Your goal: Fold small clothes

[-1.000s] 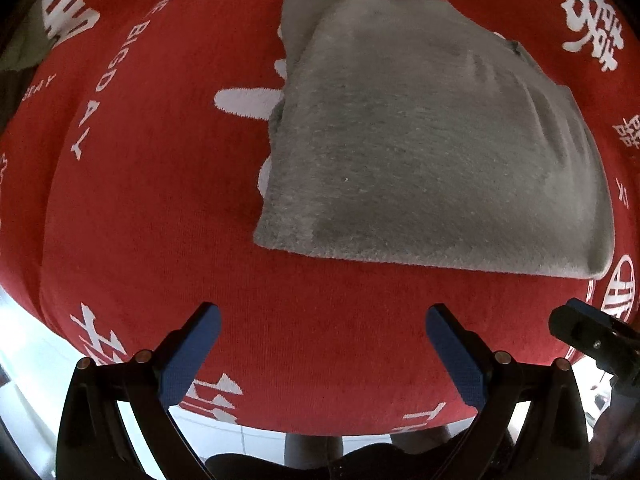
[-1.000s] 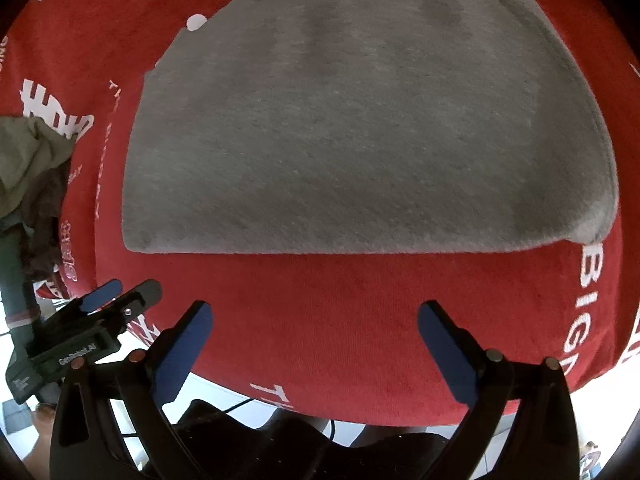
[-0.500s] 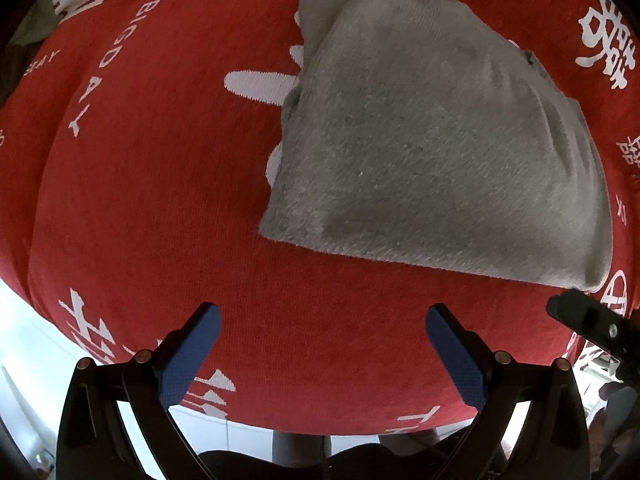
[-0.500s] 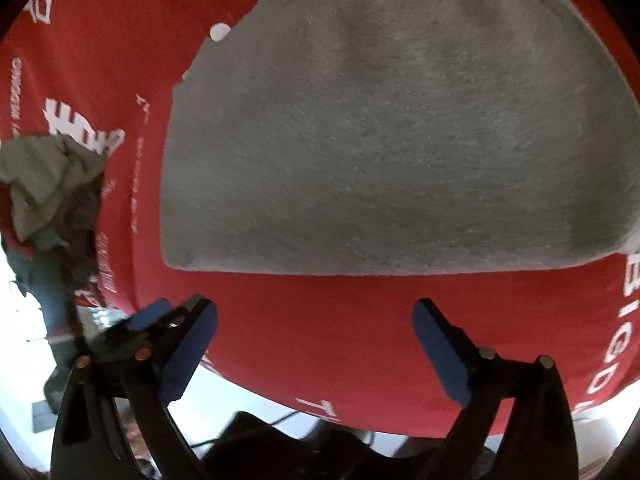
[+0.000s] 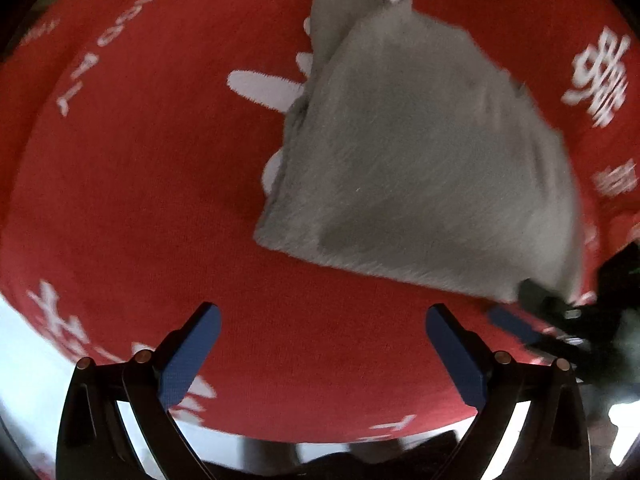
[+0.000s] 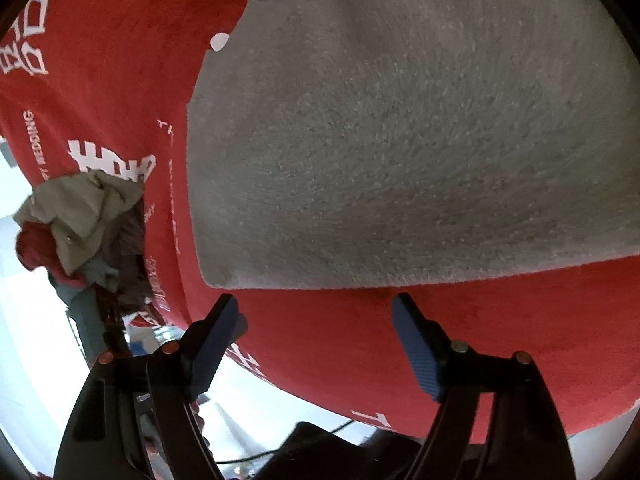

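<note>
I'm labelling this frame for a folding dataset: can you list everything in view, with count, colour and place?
folded garment: one, grey, fuzzy, lying flat on the cloth, ahead of both grippers.
table cloth: one, red with white lettering, covering the whole work surface.
heap of clothes: one pile, beige, red and teal pieces, crumpled at the cloth's edge, at the left of the right wrist view.
left gripper: one, black with blue pads, open, nothing between them, short of the garment's near edge.
right gripper: one, black with blue pads, open, jaws have just been closing, nothing between them, just short of the garment's near edge.
</note>
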Available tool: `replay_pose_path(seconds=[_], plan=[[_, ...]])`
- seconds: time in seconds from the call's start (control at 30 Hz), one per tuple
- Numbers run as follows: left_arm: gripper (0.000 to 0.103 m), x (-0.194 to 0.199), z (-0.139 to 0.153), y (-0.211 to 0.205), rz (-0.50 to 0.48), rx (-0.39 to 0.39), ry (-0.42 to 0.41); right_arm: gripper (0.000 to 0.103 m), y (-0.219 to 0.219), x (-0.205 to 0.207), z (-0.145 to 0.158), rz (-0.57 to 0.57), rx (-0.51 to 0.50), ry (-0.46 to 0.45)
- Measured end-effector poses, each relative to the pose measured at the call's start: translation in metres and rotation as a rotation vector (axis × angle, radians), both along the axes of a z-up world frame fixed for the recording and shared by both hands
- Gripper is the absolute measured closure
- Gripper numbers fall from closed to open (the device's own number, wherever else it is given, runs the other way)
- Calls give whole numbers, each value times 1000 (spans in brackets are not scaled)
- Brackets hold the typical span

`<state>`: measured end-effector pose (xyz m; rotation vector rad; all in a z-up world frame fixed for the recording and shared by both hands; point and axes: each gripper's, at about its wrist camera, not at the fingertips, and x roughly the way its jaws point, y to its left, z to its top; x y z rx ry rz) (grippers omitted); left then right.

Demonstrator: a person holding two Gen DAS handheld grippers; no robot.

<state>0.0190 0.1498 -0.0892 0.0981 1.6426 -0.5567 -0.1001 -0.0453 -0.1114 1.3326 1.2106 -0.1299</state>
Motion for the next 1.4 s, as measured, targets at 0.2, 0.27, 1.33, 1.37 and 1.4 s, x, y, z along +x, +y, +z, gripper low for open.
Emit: replay_pose_path(seconds=[0.2,0.27,1.33,1.37,1.4], plan=[[0,12,-8,20,85,-120,66,21,0,-2,-10,-84,82,-67],[0,13,-11,26,118,-163,101,21,1,-4,-13,-115,121,-85],[80,47,5,-82,175,-91,-221,91,-13,14,13,-29,132,-170],[80,42,11,-88,126,-67,-277,91,-16,14,19,2,104,-155],[80,36,17,-94,75,-41,-332,91,-21,13,29,38,63,-145]])
